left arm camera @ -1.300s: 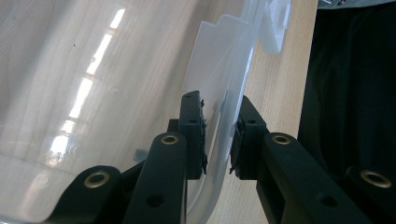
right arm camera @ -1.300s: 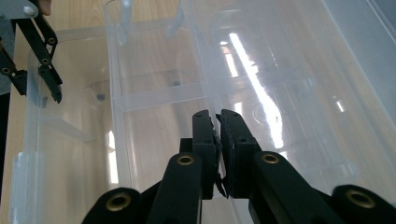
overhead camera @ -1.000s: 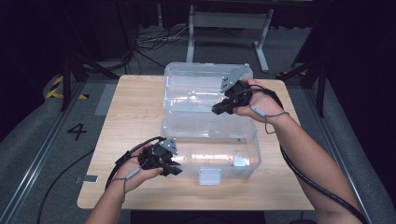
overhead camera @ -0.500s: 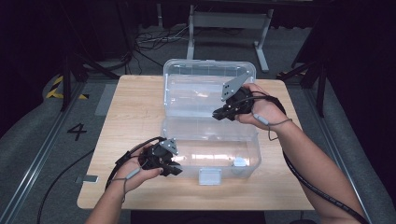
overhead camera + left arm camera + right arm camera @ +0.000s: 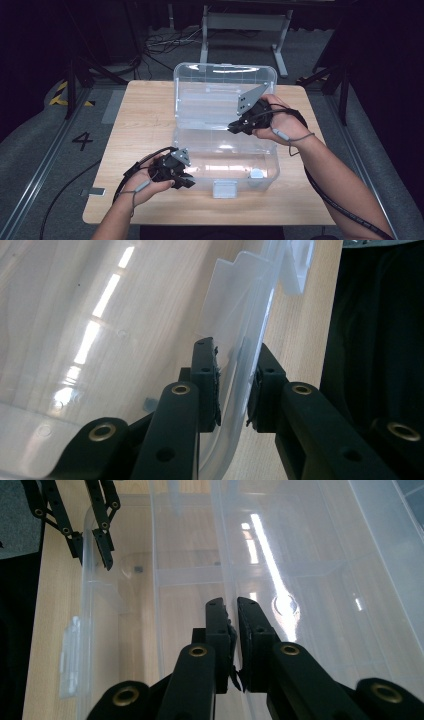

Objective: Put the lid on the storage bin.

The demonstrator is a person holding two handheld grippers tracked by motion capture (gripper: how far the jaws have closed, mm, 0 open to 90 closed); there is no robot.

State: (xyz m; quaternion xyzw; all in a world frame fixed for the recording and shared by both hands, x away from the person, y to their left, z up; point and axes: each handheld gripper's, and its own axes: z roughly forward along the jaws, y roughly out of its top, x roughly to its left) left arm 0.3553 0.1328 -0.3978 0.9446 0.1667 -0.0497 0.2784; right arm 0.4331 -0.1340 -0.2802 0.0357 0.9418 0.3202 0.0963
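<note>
A clear plastic box (image 5: 260, 172) stands on the wooden table with its lid (image 5: 215, 92) swung open toward the back. My left gripper (image 5: 187, 179) is at the box's front left corner. In the left gripper view (image 5: 232, 347) its jaws stand on either side of the clear wall (image 5: 250, 305), and the pads close on it. My right gripper (image 5: 232, 128) hovers over the middle of the box near the hinge line. In the right gripper view (image 5: 229, 602) its jaws are almost together with nothing seen between them. Farther off there, the left gripper (image 5: 95, 555) straddles the box's rim.
The box has a white latch (image 5: 224, 188) on its front wall and clear dividers (image 5: 250, 570) inside. The table (image 5: 145, 115) ends close behind the lid. Beyond it are a grey floor, cables and a metal stand (image 5: 245, 22).
My right gripper has drifted from the lid's right side toward the near side and slightly left, over the box's middle. The left gripper and the box have stayed put.
</note>
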